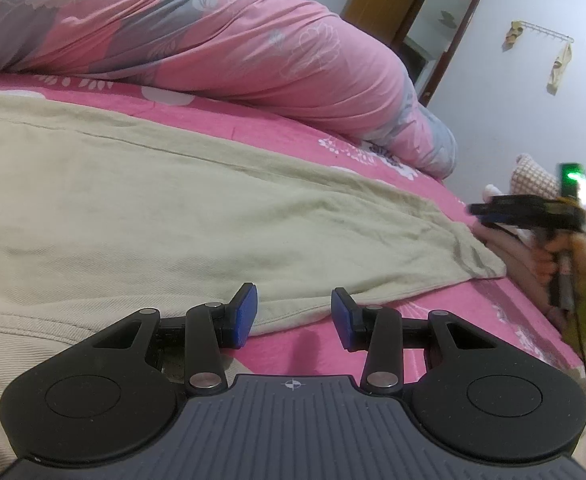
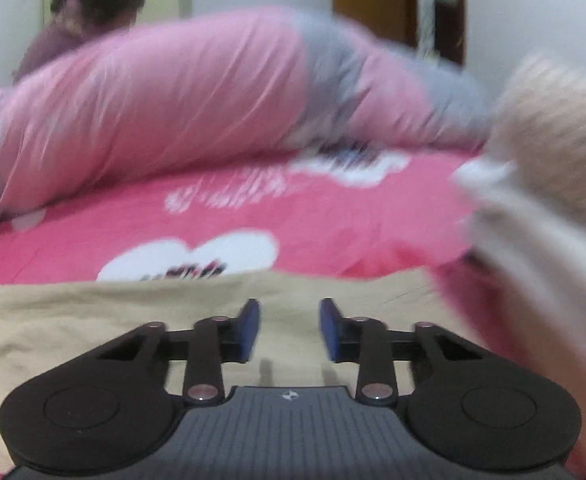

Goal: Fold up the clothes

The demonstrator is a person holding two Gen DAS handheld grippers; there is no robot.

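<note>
Beige garment (image 1: 153, 208) on pink sheet (image 1: 293, 128), quilt (image 1: 197, 40) behind; left gripper (image 1: 293, 316) and right gripper (image 2: 290, 330) released.

Black left gripper (image 1: 294, 316), blue pads (image 1: 246, 314), grey ribbed body.

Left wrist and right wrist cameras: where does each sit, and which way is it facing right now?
Left wrist: on the left hand-held gripper, low over the beige garment, facing across the bed toward the quilt; the right hand-held gripper and the hand holding it show at right.
Right wrist: on the right hand-held gripper, above the garment's edge, facing the quilt; blurred.
Shared: garment, pink sheet, quilt.
</note>
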